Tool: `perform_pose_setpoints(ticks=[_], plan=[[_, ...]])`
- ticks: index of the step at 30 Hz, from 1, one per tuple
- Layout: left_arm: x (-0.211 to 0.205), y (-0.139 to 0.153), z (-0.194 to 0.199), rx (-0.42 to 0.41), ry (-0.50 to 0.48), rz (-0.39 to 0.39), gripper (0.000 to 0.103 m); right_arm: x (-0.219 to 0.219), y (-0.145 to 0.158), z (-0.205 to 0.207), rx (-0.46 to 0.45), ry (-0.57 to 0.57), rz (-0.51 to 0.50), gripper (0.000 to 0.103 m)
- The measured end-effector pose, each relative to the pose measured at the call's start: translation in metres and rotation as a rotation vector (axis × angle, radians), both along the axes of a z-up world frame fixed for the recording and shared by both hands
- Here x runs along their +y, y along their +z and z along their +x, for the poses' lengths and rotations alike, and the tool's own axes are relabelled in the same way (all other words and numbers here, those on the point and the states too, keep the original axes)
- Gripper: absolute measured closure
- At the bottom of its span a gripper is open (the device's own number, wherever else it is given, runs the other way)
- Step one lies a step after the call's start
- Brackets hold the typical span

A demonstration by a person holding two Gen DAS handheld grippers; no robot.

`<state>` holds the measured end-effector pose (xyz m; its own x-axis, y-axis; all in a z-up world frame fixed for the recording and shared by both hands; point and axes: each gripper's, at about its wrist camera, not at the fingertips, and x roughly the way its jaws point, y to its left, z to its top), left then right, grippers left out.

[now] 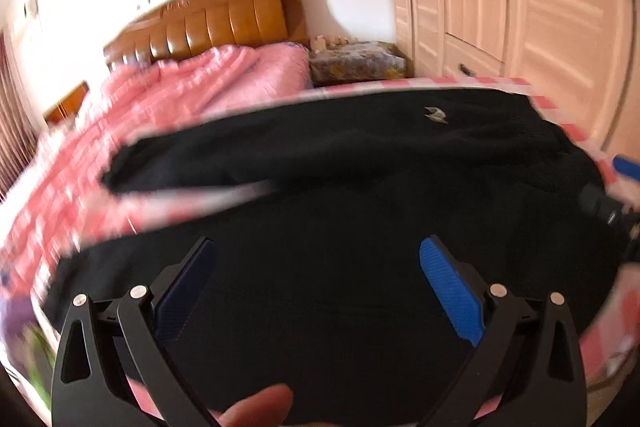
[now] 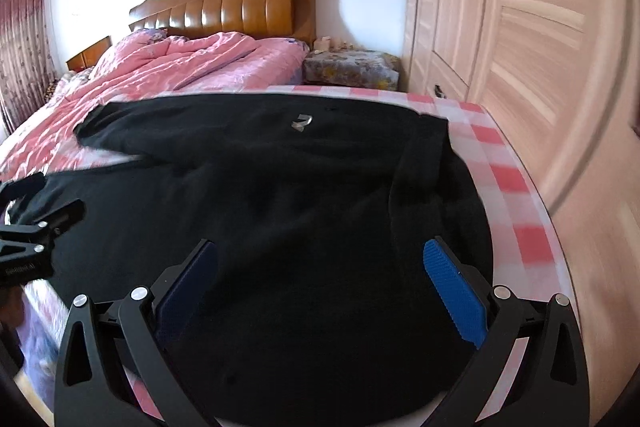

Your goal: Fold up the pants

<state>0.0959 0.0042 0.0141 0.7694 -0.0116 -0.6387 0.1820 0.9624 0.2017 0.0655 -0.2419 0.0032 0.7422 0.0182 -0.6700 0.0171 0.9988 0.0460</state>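
The left claw stands wide, its two blue pads well apart and holding nothing; it hangs over the near part of the black pants, and whether the tips touch the cloth cannot be told; a fingertip shows at the bottom edge of the left wrist view, under the claw's frame. The right claw is likewise spread wide and empty, above the near part of the same pants; in its view the left claw shows at the left edge, over the pants' left side; in the left wrist view a blue tip of the right claw peeps in at the right edge.

The pants lie spread on a bench covered by a pink-and-white checked cloth; the two legs run off to the left with a narrow gap of checked cloth between them; a small pale logo sits on the far part of the fabric; a lengthwise crease rises toward the right side.

Beyond the bench is a bed with a rumpled pink quilt and a wooden headboard; beside it a nightstand under a flowered cover; along the right stands a pale wooden wardrobe; the left wrist view is blurred at its left.
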Motion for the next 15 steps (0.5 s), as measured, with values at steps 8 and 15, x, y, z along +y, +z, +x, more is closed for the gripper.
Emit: perform_pose_setpoints(ticks=[8,15], plan=[[-0.002,0.023,0.146,0.074,0.032,0.079,0.001,-0.042,0.002,0.175,0.111,0.188,0.084,0.004],[-0.013,-0.01,0.241,0.218,0.007,-0.092,0.001,-0.047,-0.039,0.289,0.298,0.439,0.09,0.004]])
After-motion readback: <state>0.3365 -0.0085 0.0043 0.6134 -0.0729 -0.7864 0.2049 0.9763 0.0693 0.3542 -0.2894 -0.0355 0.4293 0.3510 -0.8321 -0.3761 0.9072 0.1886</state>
